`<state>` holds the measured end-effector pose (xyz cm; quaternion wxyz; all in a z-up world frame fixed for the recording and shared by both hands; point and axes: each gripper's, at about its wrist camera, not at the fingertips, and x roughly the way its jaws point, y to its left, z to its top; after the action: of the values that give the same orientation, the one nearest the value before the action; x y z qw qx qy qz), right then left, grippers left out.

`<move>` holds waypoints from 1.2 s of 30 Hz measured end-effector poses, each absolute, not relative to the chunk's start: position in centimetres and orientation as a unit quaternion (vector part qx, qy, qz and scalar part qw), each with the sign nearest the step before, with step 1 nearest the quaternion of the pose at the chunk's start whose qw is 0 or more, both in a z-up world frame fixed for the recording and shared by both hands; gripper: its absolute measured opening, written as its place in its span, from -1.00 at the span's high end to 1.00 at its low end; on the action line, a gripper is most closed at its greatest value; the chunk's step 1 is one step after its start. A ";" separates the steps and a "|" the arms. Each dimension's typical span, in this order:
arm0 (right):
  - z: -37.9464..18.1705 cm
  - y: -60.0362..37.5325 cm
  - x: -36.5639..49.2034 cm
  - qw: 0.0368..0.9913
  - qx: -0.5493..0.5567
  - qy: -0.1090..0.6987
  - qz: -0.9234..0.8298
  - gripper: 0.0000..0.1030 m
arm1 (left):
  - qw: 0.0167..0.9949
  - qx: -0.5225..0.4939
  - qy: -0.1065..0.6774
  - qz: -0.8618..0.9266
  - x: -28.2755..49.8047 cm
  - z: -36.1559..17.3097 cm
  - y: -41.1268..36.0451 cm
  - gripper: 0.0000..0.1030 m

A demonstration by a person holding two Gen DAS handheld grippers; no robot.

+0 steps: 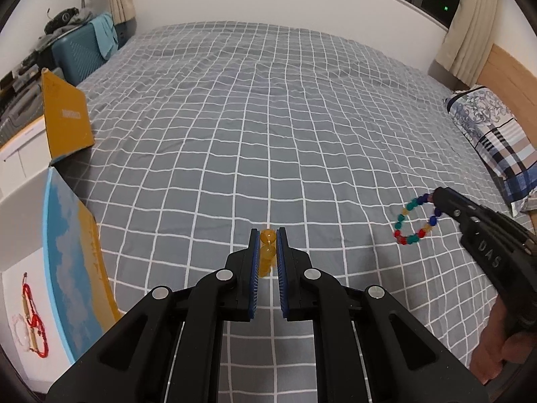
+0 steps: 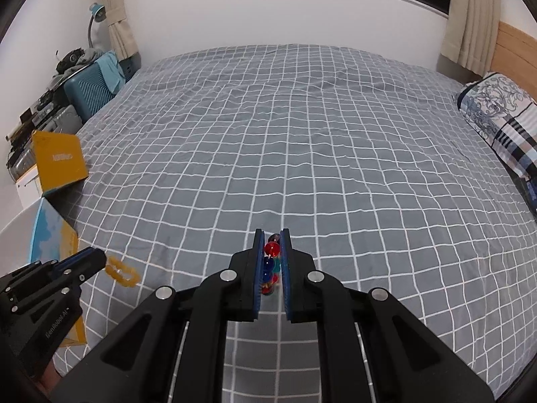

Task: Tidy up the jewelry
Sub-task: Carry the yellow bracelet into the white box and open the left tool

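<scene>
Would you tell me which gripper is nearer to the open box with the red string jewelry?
Left. The left gripper, shut on the amber bracelet, is beside the box; the right gripper, holding the multicolored bracelet, is farther across the bed.

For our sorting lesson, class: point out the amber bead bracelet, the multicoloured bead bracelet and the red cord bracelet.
Amber translucent bead bracelet (image 1: pixel 267 237): left wrist view, top bead.
Multicoloured round-bead bracelet (image 1: pixel 411 204): left wrist view, upper beads of loop.
Red woven cord bracelet (image 1: pixel 35 319): left wrist view, cord's middle.
</scene>
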<state>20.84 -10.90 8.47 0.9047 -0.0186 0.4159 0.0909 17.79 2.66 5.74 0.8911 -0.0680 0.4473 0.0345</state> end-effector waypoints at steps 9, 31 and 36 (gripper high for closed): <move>10.2 -6.3 19.2 0.900 -0.036 0.417 0.124 0.83 | 0.893 -0.070 0.442 0.045 15.9 8.4 4.3 0.82; 18.1 11.9 10.8 0.891 -0.062 0.368 0.258 0.84 | 0.897 -0.104 0.390 0.180 3.3 15.7 21.6 0.82; 18.9 16.2 8.4 0.886 -0.081 0.358 0.283 0.85 | 0.890 -0.117 0.389 0.206 0.3 15.7 25.7 0.82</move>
<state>8.39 16.25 18.91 0.8861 -0.0812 0.3584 0.2825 0.30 25.74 15.65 0.8902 -0.1168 0.3889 0.2064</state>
